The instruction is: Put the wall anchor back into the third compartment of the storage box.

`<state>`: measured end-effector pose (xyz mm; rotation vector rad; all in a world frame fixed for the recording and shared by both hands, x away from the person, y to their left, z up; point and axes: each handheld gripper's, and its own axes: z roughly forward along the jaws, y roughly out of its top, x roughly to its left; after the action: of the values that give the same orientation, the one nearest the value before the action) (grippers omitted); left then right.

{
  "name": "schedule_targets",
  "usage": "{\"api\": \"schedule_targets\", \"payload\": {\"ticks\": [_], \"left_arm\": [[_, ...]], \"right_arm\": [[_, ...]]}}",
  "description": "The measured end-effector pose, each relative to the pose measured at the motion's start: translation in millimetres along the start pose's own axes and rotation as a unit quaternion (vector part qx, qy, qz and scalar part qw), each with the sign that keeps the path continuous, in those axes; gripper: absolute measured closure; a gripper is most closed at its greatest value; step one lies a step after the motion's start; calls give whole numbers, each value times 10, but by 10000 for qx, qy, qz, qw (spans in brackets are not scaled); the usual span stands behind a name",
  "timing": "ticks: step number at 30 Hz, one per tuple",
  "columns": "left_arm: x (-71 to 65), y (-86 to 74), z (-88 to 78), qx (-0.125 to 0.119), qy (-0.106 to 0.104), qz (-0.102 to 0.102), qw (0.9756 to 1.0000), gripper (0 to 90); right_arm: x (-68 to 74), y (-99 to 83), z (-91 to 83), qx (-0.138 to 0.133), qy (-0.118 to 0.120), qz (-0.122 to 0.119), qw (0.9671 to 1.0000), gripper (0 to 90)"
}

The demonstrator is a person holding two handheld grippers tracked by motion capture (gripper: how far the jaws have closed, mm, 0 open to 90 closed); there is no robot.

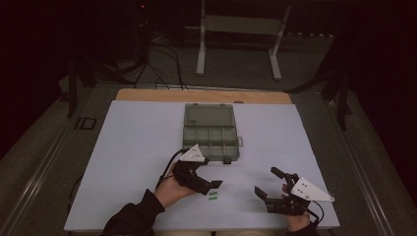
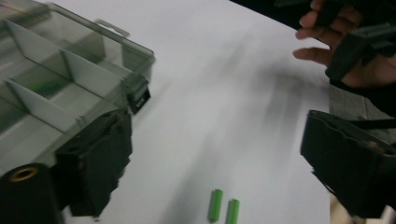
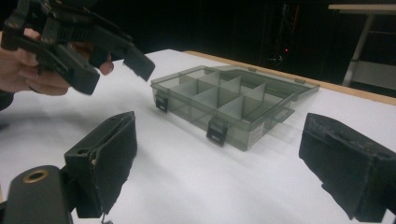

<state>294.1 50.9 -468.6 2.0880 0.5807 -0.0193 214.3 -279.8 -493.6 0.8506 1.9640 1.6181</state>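
— Green pegs (image 2: pixel 223 211), two side by side, lie just in front of the organiser box (image 1: pixel 210 132); my left gripper (image 1: pixel 209 186) hangs spread over them.

— Risk?

— Pinching both, or rolling one off the white table (image 1: pixel 133 147). My right gripper (image 1: pixel 269 185) waits spread, empty, beside the pegs.

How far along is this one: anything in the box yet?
Done: the compartment box lies open on the white sheet. In hand: the left tool, open, hovers by the two green pieces, neither gripped. Left: grasping them; compartment contents are hard to tell. The right tool stands open, holding nothing.
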Motion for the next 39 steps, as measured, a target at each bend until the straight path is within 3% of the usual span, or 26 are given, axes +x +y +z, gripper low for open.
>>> {"api": "schedule_targets", "payload": {"ticks": [8,13,19,24,39], "left_arm": [[15,-129,119,260,-114,-23,9996,165],[-18,-214,175,579,-340,195,9976,346],[-24,-266,235,892,-337,365,9948,517],[-4,-283,255,964,-302,404,9941,645],[-12,-342,352,1246,-253,561,9903,739]], "right_arm": [[-5,-5,2,4,13,20,10000,113],[-6,-5,2,4,18,24,10000,113],[-3,-5,4,13,30,27,10000,112],[-5,-6,2,14,23,32,10000,113],[-4,-3,1,6,27,21,10000,113]]}}
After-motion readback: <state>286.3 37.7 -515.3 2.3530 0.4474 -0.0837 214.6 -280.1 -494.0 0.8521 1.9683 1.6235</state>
